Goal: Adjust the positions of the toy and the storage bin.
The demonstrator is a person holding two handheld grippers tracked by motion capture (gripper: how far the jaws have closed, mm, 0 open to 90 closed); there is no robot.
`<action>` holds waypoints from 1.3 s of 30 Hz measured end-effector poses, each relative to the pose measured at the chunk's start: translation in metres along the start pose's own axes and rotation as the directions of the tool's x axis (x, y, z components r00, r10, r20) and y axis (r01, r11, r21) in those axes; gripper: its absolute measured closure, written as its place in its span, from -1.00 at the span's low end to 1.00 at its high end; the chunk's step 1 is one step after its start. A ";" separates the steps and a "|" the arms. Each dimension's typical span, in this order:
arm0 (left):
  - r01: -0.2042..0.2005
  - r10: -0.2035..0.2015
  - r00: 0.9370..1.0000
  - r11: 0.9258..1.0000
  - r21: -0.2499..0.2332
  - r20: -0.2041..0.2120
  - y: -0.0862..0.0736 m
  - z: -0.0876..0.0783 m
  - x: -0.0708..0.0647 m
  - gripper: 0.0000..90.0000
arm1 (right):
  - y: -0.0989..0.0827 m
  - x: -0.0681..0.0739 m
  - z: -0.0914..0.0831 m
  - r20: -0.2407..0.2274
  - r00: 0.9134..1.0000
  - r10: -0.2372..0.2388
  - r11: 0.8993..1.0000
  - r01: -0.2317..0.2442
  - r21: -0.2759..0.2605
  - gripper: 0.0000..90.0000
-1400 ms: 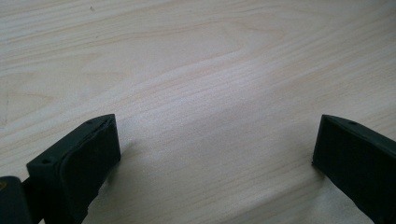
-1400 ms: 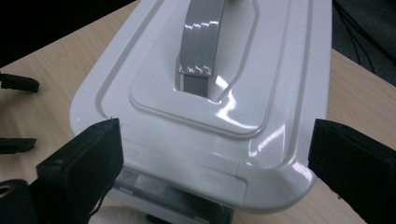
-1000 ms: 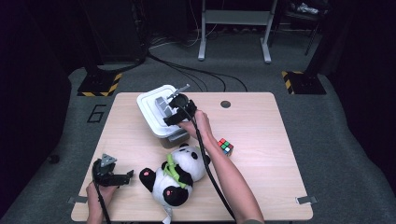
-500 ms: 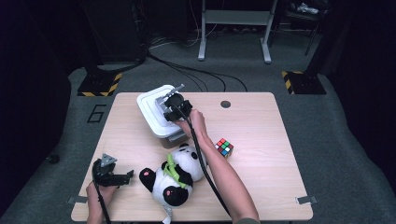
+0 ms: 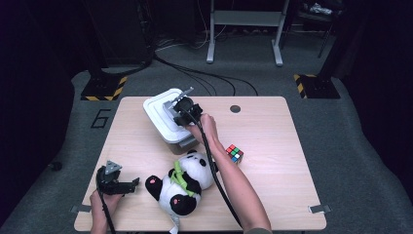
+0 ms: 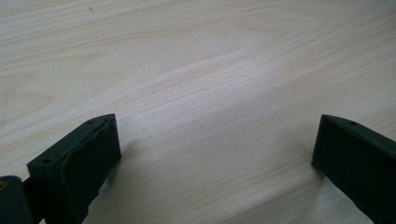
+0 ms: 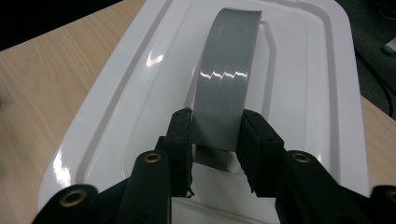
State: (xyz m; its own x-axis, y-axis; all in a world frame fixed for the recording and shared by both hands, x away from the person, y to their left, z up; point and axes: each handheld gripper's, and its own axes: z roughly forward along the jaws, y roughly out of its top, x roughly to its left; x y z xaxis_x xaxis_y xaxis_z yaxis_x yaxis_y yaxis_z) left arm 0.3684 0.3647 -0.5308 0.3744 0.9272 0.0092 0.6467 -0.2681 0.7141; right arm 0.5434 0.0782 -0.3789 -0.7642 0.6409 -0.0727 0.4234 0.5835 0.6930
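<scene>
A white lidded box (image 5: 160, 117) stands at the table's far left-centre. Across its lid (image 7: 299, 93) arches a grey tape handle (image 7: 224, 88). My right gripper (image 5: 181, 109) is over the lid, its jaws having just been closing, and now it (image 7: 215, 135) is shut on the handle's near end, pads pressing both edges. My left gripper (image 5: 127, 185) rests low at the front left of the table, held in a hand. Its jaws (image 6: 215, 140) stand wide open over bare wood.
A plush panda (image 5: 187, 180) lies at the front centre, between the two arms. A small colour cube (image 5: 234, 153) sits just right of the right forearm. A dark round hole (image 5: 235, 108) marks the tabletop's far side. Cables cross the floor beyond.
The right gripper's jaws have drawn together on the handle over the lid. Both hands stay where they were.
</scene>
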 end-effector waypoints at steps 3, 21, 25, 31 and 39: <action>-0.001 0.001 1.000 1.000 -0.001 0.000 0.000 0.000 0.000 -0.98 | -0.001 -0.002 -0.001 0.007 1.000 -0.005 1.000 0.004 0.007 0.46; 0.017 -0.017 1.000 1.000 -0.017 -0.003 0.000 0.001 -0.001 -0.98 | -0.010 -0.020 -0.011 0.032 0.999 0.009 1.000 -0.010 0.024 0.47; 0.018 -0.018 1.000 1.000 -0.018 -0.003 0.000 0.001 -0.001 -0.98 | -0.012 -0.024 -0.014 0.041 0.999 -0.001 0.999 -0.001 0.032 0.47; 0.018 -0.018 1.000 1.000 -0.018 -0.003 0.000 0.001 -0.001 -0.98 | -0.016 -0.034 -0.019 0.047 0.999 0.002 0.999 -0.005 0.049 0.48; 0.017 -0.017 1.000 1.000 -0.015 -0.003 0.000 0.001 -0.001 -0.98 | -0.020 -0.041 -0.022 0.049 0.999 0.001 0.999 -0.004 0.054 0.48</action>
State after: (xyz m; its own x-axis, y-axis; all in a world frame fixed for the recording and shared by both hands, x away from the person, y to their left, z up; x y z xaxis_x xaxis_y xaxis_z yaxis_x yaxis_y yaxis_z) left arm 0.3684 0.3634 -0.5315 0.3613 0.9325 -0.0004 0.6430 -0.2488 0.7243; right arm 0.5557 0.0288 -0.3737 -0.7391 0.6651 -0.1069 0.4519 0.6072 0.6535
